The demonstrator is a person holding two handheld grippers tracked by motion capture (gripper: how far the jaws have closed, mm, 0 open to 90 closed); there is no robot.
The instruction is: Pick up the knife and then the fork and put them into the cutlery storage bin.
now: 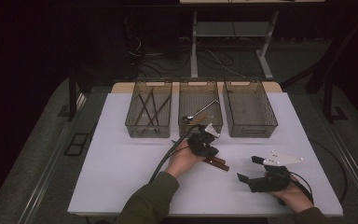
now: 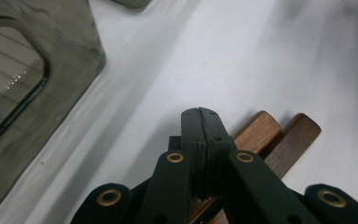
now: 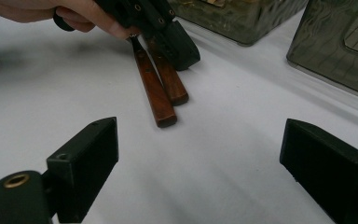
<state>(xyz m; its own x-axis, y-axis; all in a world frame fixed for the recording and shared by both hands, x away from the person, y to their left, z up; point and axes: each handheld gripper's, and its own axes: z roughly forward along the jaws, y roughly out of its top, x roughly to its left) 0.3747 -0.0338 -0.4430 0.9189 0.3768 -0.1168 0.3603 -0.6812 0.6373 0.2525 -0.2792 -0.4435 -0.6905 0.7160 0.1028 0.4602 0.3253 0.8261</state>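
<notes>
On the white desk [image 1: 121, 168] | left hand-held gripper [image 1: 204, 145] clenched, jaws together over two wooden-handled utensils [image 3: 161, 88] lying before the middle bin [image 1: 200, 125], apparently lining up a pickup | right hand-held gripper [image 1: 246, 169] released, waiting nearby.

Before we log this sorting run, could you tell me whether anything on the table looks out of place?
Yes: two wooden-handled utensils lie loose on the white table, outside the three smoky clear plastic bins, under the shut left gripper. A metal spoon leans askew in the middle bin.
</notes>
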